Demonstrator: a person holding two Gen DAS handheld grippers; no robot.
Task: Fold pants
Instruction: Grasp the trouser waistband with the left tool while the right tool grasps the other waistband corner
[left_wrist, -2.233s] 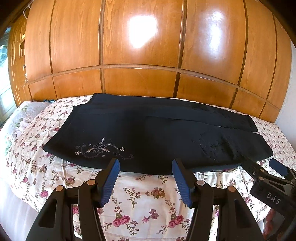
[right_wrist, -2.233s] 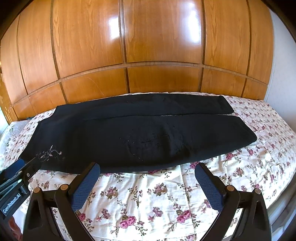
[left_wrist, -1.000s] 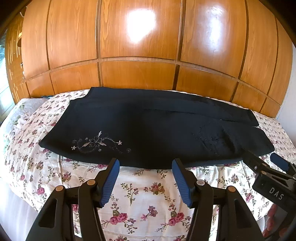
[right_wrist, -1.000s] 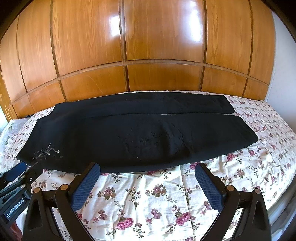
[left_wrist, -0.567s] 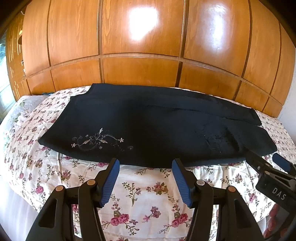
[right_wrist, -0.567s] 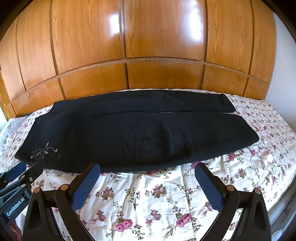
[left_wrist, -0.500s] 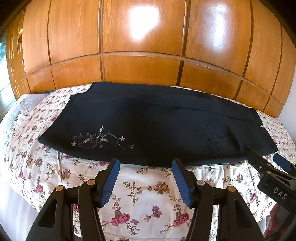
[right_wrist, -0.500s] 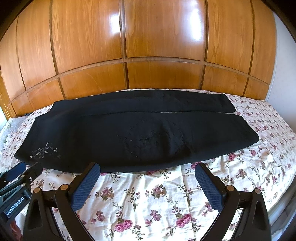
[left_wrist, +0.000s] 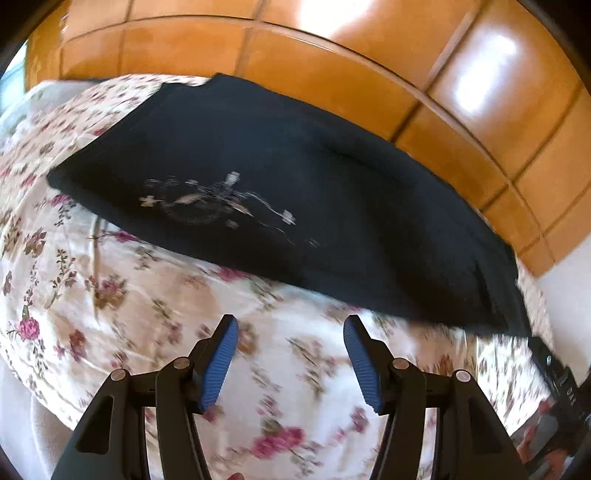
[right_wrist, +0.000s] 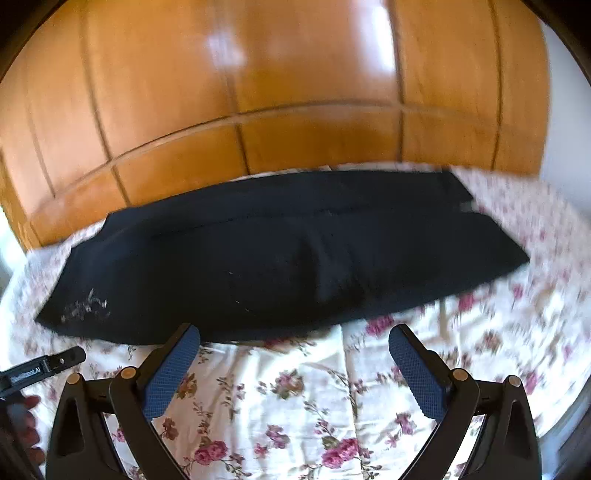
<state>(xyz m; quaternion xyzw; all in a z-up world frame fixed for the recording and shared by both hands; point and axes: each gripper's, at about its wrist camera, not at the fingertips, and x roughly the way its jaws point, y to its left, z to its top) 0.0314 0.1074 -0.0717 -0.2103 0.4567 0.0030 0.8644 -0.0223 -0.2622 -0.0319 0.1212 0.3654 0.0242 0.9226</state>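
Blue ribbed pads line both tools. Nearest in the left wrist view, the left gripper (left_wrist: 290, 354) hangs over the floral bedsheet (left_wrist: 155, 314) with its jaws apart and nothing between them. The right gripper (right_wrist: 293, 363) is likewise spread wide and empty above the sheet, just short of the near edge of the pants (right_wrist: 280, 254).

Only the left view shows the pale embroidered motif (left_wrist: 218, 201) clearly, close to the waist end of the pants (left_wrist: 295, 206); in the right view it is a small smear at the garment's far left corner. Only the right view shows both legs lying side by side, their hems towards the right, the rear leg's hem nearer the wooden headboard (right_wrist: 258, 110) than the front one.

Black and lying flat, the pants stretch lengthwise across the sheet, parallel to the headboard and just in front of it. Both views are blurred, so finer detail of the fabric is unclear.
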